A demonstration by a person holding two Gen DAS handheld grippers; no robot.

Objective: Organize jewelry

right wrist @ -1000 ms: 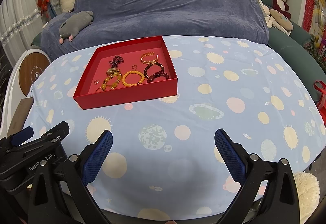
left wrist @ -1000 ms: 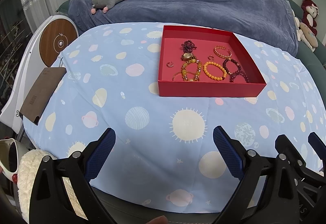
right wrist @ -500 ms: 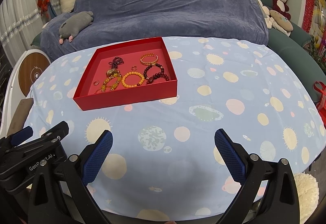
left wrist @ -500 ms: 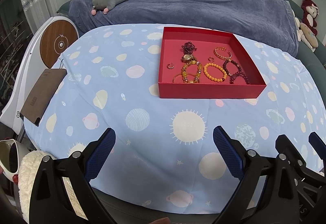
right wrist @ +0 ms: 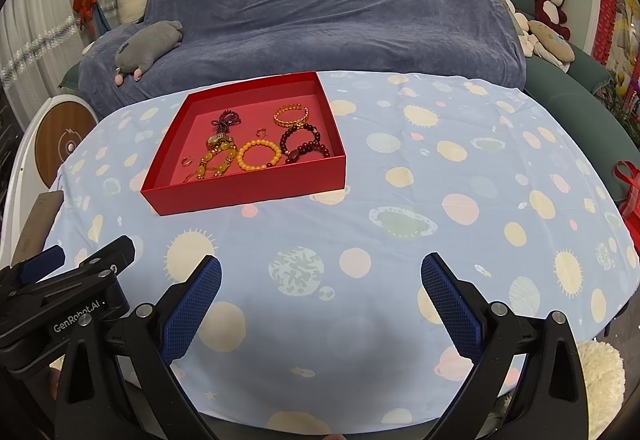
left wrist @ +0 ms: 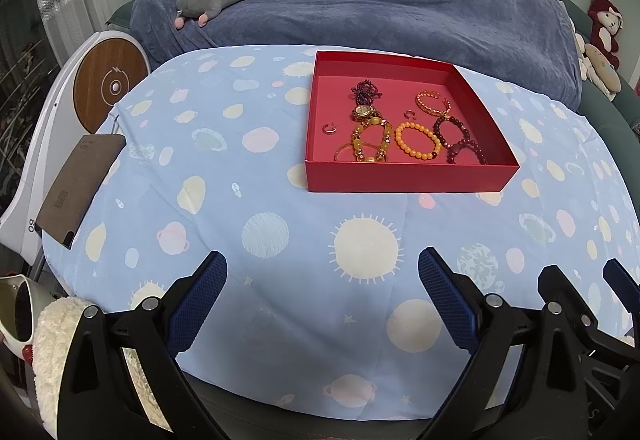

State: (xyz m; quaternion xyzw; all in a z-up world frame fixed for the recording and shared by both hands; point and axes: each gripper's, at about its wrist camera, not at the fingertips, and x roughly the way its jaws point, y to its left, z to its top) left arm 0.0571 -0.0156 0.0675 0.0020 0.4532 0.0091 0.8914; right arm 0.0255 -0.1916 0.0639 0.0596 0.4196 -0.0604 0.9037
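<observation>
Left gripper (left wrist: 322,280) and right gripper (right wrist: 320,282) both hang wide apart and empty over the table's near edge. The red tray (left wrist: 408,180) of jewelry (left wrist: 416,140) sits well beyond them on the tablecloth (right wrist: 460,168), bare cloth between.

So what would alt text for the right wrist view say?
An open, shallow red cardboard tray of beaded bracelets sits on a blue planet-print tablecloth. The right claw hangs open and empty in the foreground, a blue-covered sofa behind.
</observation>
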